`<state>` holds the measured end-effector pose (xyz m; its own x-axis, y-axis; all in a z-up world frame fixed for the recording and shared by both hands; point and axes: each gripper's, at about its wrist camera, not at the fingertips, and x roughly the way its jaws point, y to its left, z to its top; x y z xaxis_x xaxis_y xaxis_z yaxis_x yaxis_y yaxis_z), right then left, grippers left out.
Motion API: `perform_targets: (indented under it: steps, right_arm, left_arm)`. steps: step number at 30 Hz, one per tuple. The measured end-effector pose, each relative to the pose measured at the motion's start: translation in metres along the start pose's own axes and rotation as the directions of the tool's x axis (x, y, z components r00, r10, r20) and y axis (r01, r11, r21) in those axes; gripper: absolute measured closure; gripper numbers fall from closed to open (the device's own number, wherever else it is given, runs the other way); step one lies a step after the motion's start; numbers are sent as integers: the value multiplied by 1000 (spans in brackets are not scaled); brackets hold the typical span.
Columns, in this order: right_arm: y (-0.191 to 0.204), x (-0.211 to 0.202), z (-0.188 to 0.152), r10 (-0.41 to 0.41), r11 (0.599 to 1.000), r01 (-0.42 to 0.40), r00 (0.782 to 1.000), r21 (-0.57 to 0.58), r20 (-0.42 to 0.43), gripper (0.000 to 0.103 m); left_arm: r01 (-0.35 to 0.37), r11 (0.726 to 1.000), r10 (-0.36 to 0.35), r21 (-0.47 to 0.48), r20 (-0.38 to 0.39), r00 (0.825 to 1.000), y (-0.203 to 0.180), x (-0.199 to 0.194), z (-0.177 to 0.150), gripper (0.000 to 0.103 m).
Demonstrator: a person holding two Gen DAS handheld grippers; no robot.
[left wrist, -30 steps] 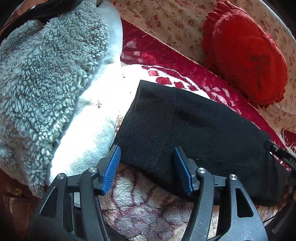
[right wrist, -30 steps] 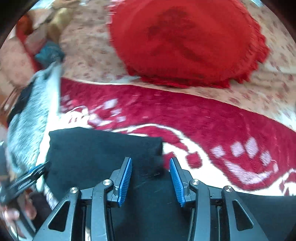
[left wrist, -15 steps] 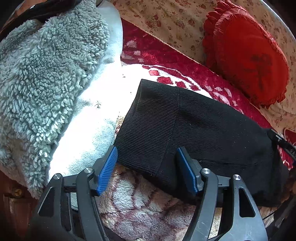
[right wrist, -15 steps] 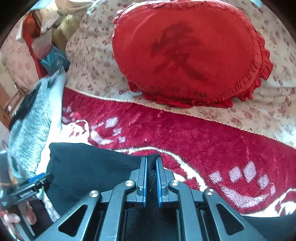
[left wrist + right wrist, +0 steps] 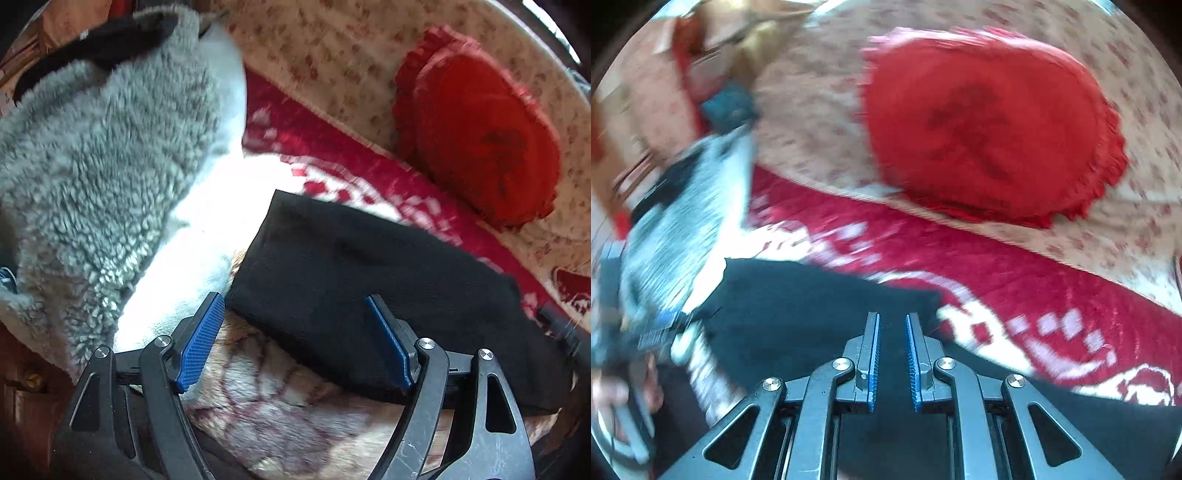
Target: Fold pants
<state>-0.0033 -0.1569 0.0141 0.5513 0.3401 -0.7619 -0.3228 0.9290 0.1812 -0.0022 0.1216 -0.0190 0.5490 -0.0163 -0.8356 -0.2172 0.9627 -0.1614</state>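
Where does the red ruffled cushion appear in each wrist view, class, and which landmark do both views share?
Left wrist view: the red ruffled cushion sits upper right, on the floral cover.
Right wrist view: the cushion fills the upper centre-right, blurred.
Shared landmark: the folded black pants, lying nearer the cameras on the red-and-white blanket.

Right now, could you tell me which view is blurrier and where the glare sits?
Right wrist view: heavy motion smear across the red cushion and bedding. Left wrist view: milder blur; sunlight blows out the white fleece beside the black pants.
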Motion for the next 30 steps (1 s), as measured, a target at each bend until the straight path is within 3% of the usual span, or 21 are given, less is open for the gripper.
perform_targets:
  steps: [5, 9, 14, 17, 23, 28, 30]
  right_arm:
    - [34, 8, -29, 42, 997, -46, 997, -64, -63, 91]
    - [47, 21, -54, -1, 994, -14, 992, -113, -128, 91]
    - [35, 17, -78, 16, 995, -27, 993, -97, -115, 90]
    - [26, 4, -74, 19, 997, -28, 992, -67, -125, 90]
    - [-27, -31, -74, -96, 994, 99, 993, 40, -72, 90]
    - [-91, -42, -90, -210, 959, 231, 969, 167, -132, 90]
    - [-112, -53, -102, -199, 949, 225, 971, 222, -136, 90]
  left_arm:
    - [52, 997, -51, 62, -19, 999, -33, 3, -5, 24]
    - [34, 993, -26, 115, -65, 998, -49, 25, -27, 24]
    - [-17, 982, 25, 187, -45, 999, -60, 28, -43, 24]
    - [21, 985, -16, 170, -34, 999, -62, 13, -40, 24]
    - [137, 973, -127, 188, -62, 990, -90, 6, -42, 24]
    - [203, 948, -175, 244, -133, 976, -123, 16, -57, 24]
    - [200, 941, -163, 275, -151, 975, -134, 22, -65, 24]
